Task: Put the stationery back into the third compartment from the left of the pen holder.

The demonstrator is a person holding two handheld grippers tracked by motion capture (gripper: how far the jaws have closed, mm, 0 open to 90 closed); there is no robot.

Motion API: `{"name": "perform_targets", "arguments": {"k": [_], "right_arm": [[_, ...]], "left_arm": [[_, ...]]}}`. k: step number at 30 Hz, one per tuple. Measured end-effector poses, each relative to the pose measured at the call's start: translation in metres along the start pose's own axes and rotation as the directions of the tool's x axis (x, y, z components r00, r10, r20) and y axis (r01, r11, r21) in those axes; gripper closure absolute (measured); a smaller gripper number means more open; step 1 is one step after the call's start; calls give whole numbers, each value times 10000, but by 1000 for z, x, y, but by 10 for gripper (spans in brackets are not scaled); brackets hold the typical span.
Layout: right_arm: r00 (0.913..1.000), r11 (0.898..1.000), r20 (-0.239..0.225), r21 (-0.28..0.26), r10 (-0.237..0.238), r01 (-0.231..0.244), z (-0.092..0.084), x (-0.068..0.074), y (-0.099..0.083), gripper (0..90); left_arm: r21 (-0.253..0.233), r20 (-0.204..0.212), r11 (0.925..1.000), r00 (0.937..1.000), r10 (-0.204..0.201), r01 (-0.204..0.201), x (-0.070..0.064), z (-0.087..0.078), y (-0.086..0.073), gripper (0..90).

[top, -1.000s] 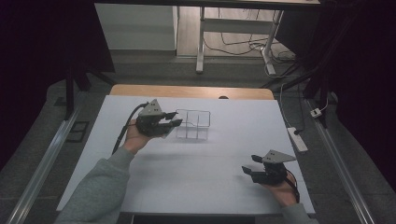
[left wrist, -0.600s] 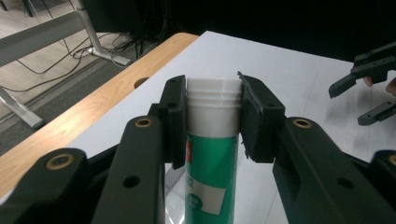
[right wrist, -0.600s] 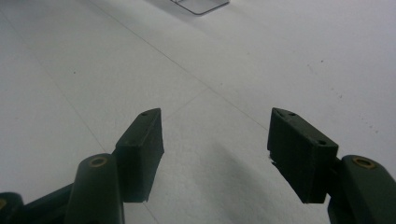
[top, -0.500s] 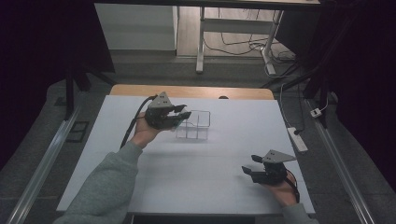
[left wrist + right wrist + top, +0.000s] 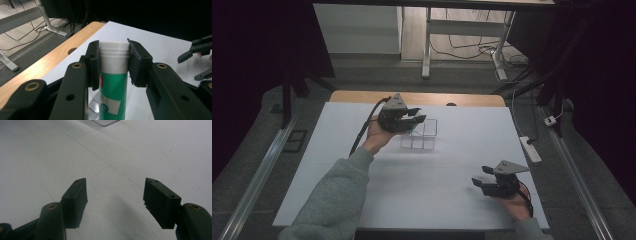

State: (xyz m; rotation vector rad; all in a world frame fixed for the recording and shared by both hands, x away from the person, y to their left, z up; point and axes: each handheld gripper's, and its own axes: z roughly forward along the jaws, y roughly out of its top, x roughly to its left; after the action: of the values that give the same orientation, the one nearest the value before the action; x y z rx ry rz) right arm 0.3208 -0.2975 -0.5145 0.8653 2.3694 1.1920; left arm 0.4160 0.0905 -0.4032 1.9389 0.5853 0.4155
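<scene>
The left gripper [image 5: 414,116] is clamped on a green cylindrical tube with a white ribbed cap [image 5: 114,75], both pads pressing the cap, and holds it upright just above the near-left part of the clear plastic compartment box [image 5: 427,135]. Well to the right of the box, nearer the person, the right gripper [image 5: 482,176] hovers over the white table [image 5: 447,195] with its jaws apart

The high view looks forward and down over the white table [image 5: 422,185]; each gripper view rides close behind its own jaws, and all three share that tabletop and clear rack [image 5: 419,135]
</scene>
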Motion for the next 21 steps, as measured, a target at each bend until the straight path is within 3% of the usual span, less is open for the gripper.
{"name": "perform_targets", "arguments": {"k": [21], "right_arm": [[10000,10000,75,84,37,-38,0,-1,-1,352]], "left_arm": [[40,182,9997,9995,-250,250,-1,34,14,645]]}}
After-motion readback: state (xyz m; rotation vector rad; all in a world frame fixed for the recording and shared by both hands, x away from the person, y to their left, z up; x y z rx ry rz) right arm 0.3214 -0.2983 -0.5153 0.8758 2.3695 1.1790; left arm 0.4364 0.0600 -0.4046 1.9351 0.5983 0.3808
